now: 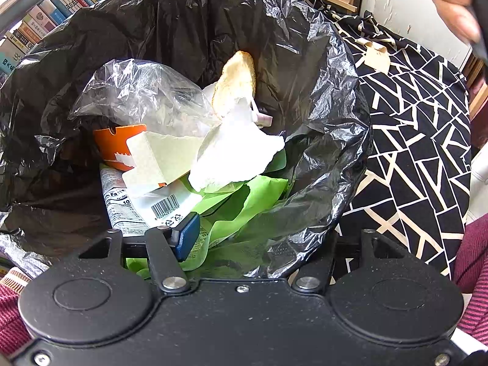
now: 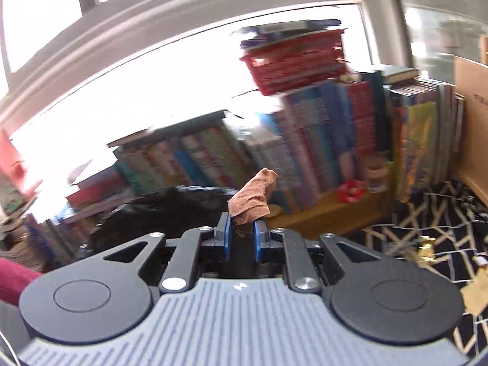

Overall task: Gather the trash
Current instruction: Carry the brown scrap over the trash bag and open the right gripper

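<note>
one brown scrap (image 2: 252, 199) in right gripper (image 2: 241, 231)

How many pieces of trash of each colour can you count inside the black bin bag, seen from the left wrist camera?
Clear plastic bag: 1
Orange and white carton: 1
White tissue: 1
Tan bread-like piece: 1
Green wrapper: 1
White printed packaging with barcode: 1
Total: 6 that I can tell apart
</note>
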Available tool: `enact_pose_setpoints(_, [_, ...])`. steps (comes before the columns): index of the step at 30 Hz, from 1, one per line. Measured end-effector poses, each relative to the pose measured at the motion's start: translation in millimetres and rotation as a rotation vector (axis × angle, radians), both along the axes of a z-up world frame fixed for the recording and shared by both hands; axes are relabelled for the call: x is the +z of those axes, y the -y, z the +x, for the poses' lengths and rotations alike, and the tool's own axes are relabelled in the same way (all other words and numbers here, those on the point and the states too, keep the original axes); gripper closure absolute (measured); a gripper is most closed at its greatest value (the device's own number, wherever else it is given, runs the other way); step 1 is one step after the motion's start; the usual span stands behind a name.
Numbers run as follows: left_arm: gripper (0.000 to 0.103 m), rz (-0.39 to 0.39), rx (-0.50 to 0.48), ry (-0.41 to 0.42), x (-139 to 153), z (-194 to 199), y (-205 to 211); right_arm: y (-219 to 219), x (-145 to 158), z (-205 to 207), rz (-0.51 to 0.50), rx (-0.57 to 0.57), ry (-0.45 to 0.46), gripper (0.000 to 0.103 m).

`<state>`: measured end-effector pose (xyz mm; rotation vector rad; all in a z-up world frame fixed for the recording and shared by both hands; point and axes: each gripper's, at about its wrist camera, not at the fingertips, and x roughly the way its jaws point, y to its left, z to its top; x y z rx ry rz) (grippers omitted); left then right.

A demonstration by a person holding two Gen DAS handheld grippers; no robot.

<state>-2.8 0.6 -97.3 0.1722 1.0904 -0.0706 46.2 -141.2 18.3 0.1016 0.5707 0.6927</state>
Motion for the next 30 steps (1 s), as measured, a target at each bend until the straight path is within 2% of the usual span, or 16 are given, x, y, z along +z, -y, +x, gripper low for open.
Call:
enact_pose_setpoints(7, [0.045,0.003,0.001,0.000,0,0,1,-29,-7,-17,-0.026,0.139,-0.015,0.080])
enact_pose_setpoints(15, [0.045,0.002,0.000,0.001,0,0,1,-36,-17,-23,-0.031,0.191,-0.029,0.080])
enact_pose_setpoints(19, [0.045,0.002,0.001,0.000,0,1,1,-38,-20,-23,-0.036,0.196,-0.038,0.077])
enact_pose_setpoints(20, [0.045,0.002,0.001,0.000,0,0,1,-38,-21,-23,-0.038,0.195,-0.039,0.071])
enact_pose_setpoints(21, [0.045,0.002,0.001,0.000,0,0,1,-38,-21,-23,-0.041,0.194,-0.039,0.060])
enact_pose_setpoints(30, [0.045,0.002,0.000,0.001,0,0,0,-39,-21,-24,-0.038,0.200,-0.035,0.047])
